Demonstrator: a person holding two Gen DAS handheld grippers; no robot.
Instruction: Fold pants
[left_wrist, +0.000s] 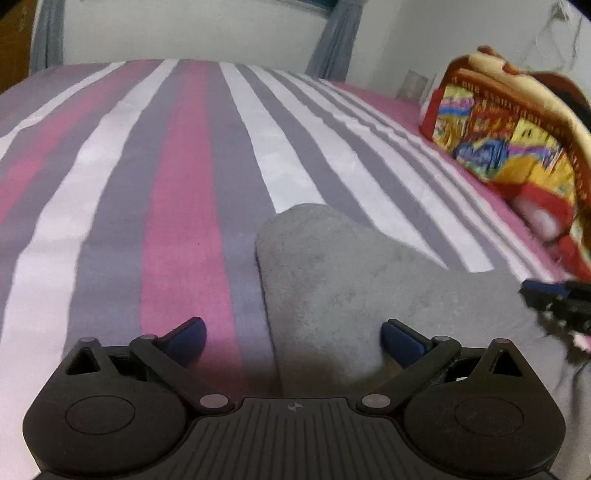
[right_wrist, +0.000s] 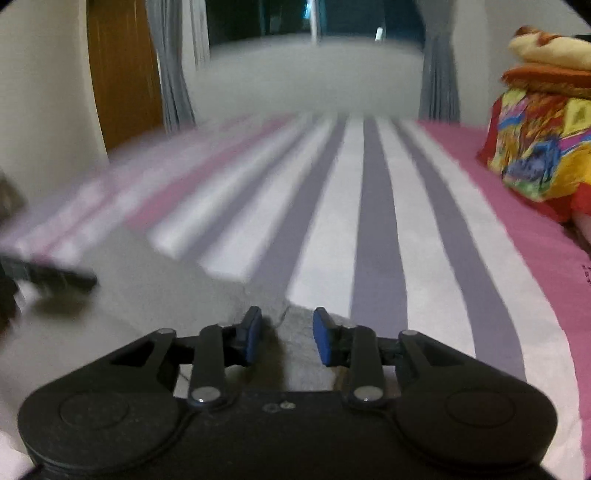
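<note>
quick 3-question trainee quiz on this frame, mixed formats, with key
1. True or false: the left gripper is shut on the grey pants.
2. Multiple choice: what do the pants lie on? A) a wooden floor B) a striped bedsheet C) a glass table
3. Fill in: the bright patterned bedding is piled on the ____ side of the right wrist view.

Key
1. False. Its jaws stand wide apart, one finger over the sheet, one over the pants.
2. B
3. right

Note: the right gripper is also open, with grey cloth between its fingers.
</note>
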